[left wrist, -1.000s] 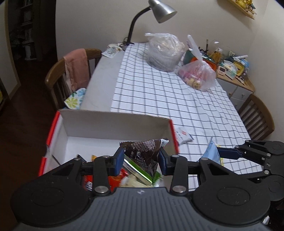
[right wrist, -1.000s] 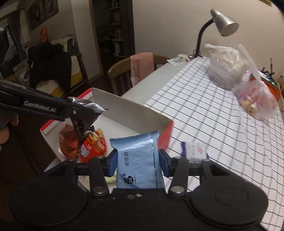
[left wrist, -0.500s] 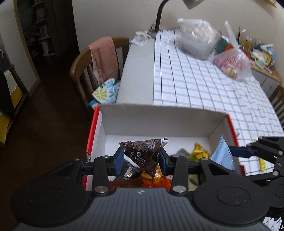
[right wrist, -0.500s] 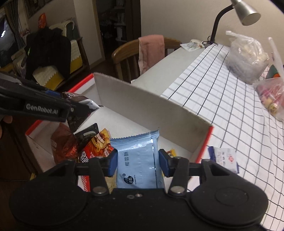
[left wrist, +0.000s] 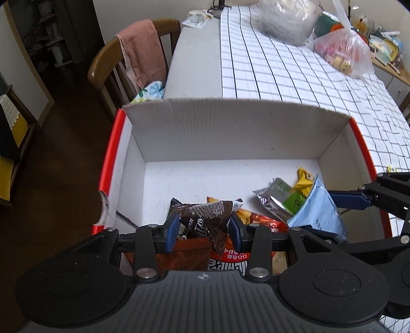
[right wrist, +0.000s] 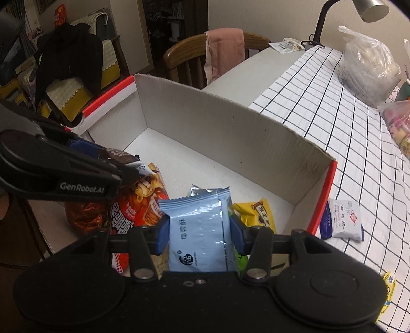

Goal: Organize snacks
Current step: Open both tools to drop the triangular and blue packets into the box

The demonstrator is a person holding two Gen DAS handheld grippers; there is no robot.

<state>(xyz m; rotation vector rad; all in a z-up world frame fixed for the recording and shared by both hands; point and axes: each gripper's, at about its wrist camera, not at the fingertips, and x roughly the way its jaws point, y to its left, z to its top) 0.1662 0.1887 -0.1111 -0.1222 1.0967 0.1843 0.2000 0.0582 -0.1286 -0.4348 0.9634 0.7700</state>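
Observation:
A white cardboard box with red rims [left wrist: 230, 133] [right wrist: 230, 133] stands at the near end of the table. My left gripper [left wrist: 202, 230] is shut on a crumpled brown snack packet [left wrist: 205, 217] and hangs low over the box's near left part. My right gripper [right wrist: 200, 230] is shut on a light blue snack packet [right wrist: 200, 230], held upright over the box's right half; that packet [left wrist: 317, 210] also shows in the left wrist view. Inside lie a red noodle bag [right wrist: 135, 205], a yellow packet [right wrist: 256, 212] and a silver-green packet [left wrist: 279, 197].
A white and blue sachet [right wrist: 343, 220] lies on the checked tablecloth [left wrist: 282, 71] just right of the box. Two plastic bags [left wrist: 343, 51] and a desk lamp [right wrist: 358, 10] are at the far end. A wooden chair with a pink cloth [left wrist: 138, 53] stands on the left.
Both grippers have come down and forward over the box with their packets still held. The box fills more of both views and its contents now show.

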